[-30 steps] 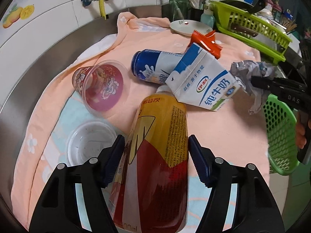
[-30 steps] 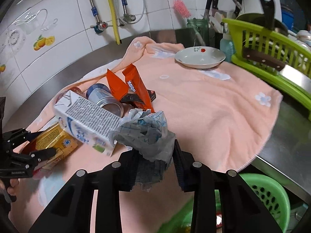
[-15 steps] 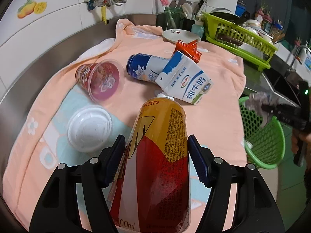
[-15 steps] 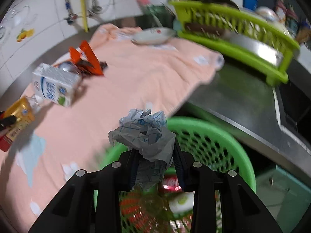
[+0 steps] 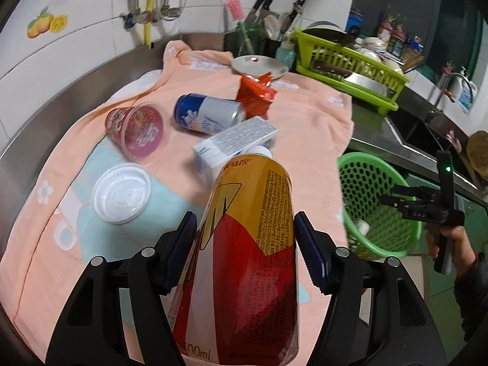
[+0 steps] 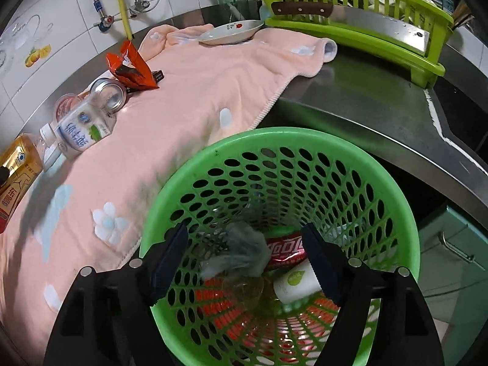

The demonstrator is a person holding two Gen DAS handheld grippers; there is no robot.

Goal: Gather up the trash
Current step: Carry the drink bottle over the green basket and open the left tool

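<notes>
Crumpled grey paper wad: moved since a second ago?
Yes. The crumpled grey paper wad went from above the peach towel into the green mesh basket. The right gripper has just opened its jaws, and nothing is clamped between them.

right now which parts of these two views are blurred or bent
Left wrist view: the milk carton is smeared by motion, the bottle in the left gripper is sharp, and the fisheye curves the wall tiles. Right wrist view: the crumpled paper dropping into the green basket is blurred, the towel smears at the left edge, and the dish rack bows.
</notes>
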